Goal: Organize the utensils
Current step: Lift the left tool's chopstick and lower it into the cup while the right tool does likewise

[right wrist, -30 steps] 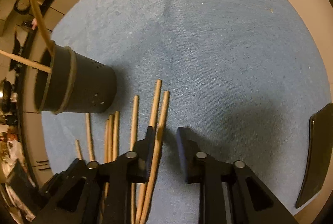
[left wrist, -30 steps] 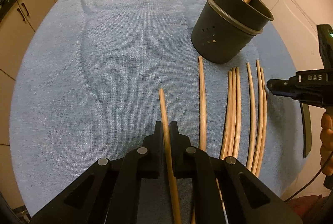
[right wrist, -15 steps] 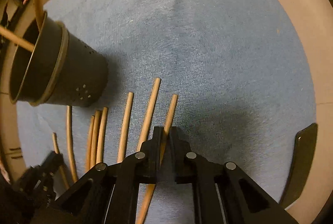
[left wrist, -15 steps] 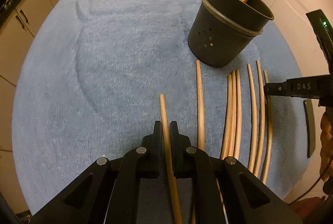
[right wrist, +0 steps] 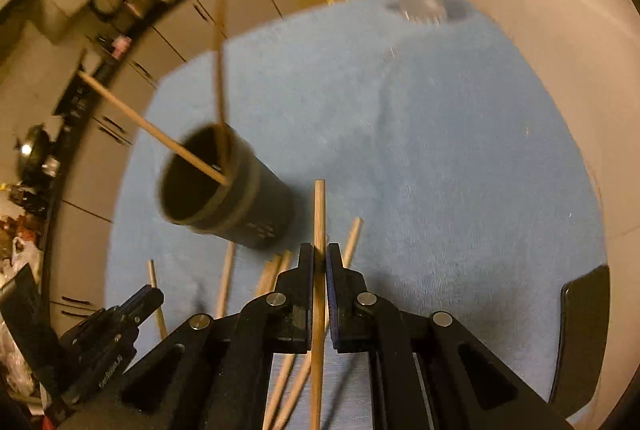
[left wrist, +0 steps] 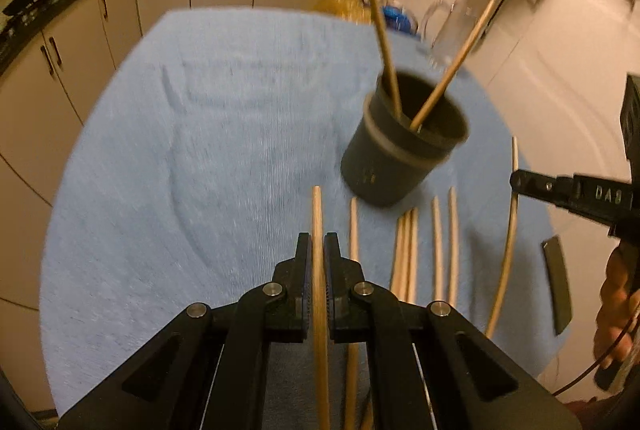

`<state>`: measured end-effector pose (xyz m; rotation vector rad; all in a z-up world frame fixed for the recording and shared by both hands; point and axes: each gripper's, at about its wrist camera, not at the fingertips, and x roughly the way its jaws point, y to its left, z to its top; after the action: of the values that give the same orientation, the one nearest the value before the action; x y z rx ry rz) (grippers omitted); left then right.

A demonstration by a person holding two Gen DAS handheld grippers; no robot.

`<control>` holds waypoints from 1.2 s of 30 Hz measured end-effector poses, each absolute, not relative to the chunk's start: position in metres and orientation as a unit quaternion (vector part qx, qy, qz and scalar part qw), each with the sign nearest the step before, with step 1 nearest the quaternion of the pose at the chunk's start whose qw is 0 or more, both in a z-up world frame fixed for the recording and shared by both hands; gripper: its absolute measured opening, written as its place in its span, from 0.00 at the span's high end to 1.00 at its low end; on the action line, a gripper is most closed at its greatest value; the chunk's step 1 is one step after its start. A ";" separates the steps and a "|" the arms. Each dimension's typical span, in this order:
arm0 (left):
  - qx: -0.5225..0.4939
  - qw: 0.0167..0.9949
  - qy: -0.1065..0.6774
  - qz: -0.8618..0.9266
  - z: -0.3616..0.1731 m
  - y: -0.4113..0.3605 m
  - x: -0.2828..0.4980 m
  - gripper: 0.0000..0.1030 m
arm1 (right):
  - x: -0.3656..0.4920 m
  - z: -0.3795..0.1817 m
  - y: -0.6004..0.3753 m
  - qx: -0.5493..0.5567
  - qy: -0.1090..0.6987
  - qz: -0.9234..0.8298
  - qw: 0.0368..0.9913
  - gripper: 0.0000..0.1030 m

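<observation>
Left tongs and right tongs each clenched on a wooden stick, hand only in left view.

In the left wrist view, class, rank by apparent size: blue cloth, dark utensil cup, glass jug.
1. blue cloth, largest by far.
2. dark utensil cup.
3. glass jug: looks smaller, but blurred and farther away, so unsure.
</observation>
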<state>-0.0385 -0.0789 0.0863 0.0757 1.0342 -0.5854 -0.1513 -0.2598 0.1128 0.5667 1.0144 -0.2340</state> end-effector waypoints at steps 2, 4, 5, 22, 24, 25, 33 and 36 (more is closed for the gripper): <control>0.027 0.835 0.475 -0.275 0.099 -0.075 -0.039 0.95 | -0.157 0.125 -0.261 0.262 0.454 -0.105 0.845 0.95; 0.021 0.842 0.464 -0.275 0.110 -0.074 -0.038 0.95 | -0.165 0.139 -0.259 0.255 0.432 -0.102 0.859 0.95; 0.020 0.844 0.460 -0.275 0.114 -0.073 -0.038 0.95 | -0.165 0.144 -0.258 0.249 0.423 -0.102 0.865 0.95; 0.011 0.867 0.412 -0.280 0.159 -0.066 -0.051 0.95 | -0.195 0.188 -0.261 0.245 0.363 -0.097 0.894 0.95; 0.011 0.868 0.410 -0.280 0.162 -0.067 -0.052 0.95 | -0.197 0.191 -0.262 0.246 0.359 -0.096 0.895 0.95; 0.011 0.868 0.409 -0.281 0.164 -0.067 -0.053 0.95 | -0.199 0.193 -0.263 0.248 0.357 -0.095 0.896 0.95; 0.010 0.873 0.399 -0.281 0.172 -0.064 -0.056 0.95 | -0.203 0.203 -0.260 0.243 0.344 -0.087 0.903 0.95; 0.010 0.874 0.396 -0.282 0.176 -0.065 -0.057 0.95 | -0.204 0.207 -0.260 0.244 0.340 -0.086 0.904 0.95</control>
<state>-0.0567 -0.0647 0.1760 0.0204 0.8273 -0.5882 -0.2044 -0.2604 0.2070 0.5050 0.7024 -0.1782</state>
